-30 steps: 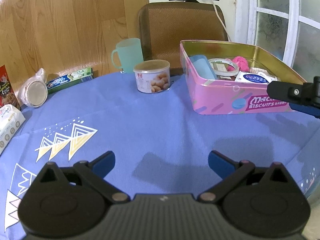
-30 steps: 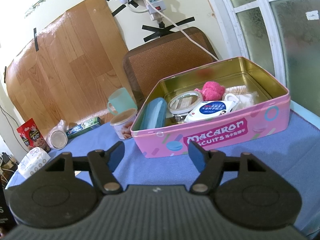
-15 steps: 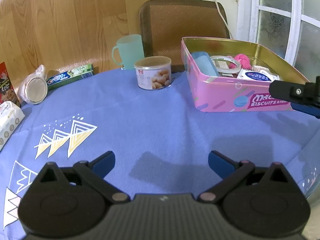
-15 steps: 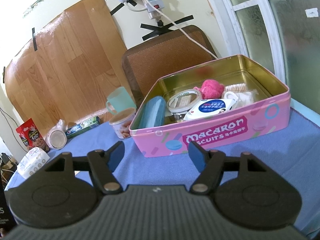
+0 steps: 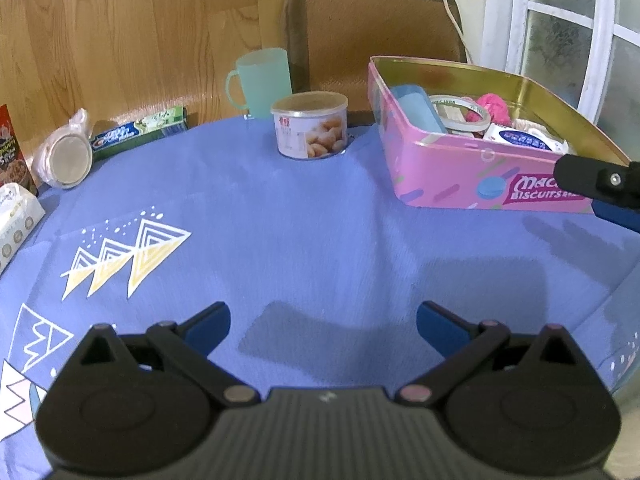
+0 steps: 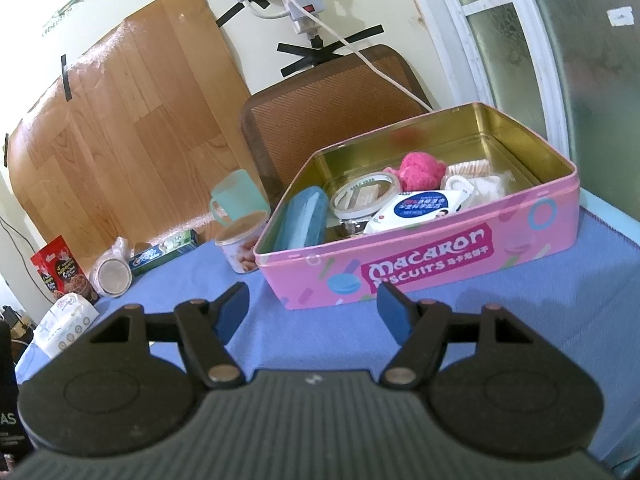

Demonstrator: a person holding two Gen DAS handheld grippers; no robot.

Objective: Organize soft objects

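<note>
In front of the pink tin (image 6: 432,256), the right gripper (image 6: 312,308) and left gripper (image 5: 323,322) hover wide open and empty; the pink pom-pom (image 6: 422,168) lies inside, so the next move likely requires reaching in.

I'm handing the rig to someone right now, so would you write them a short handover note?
Left gripper: open, empty, above the blue cloth.
Right gripper: open, empty, in front of the pink tin.
In the tin: pink fluffy ball, wipes pack, tape roll, blue case.
Outside the tin, at the table's left edge: white soft pack.
Left, probably: move that pack into the tin.
</note>
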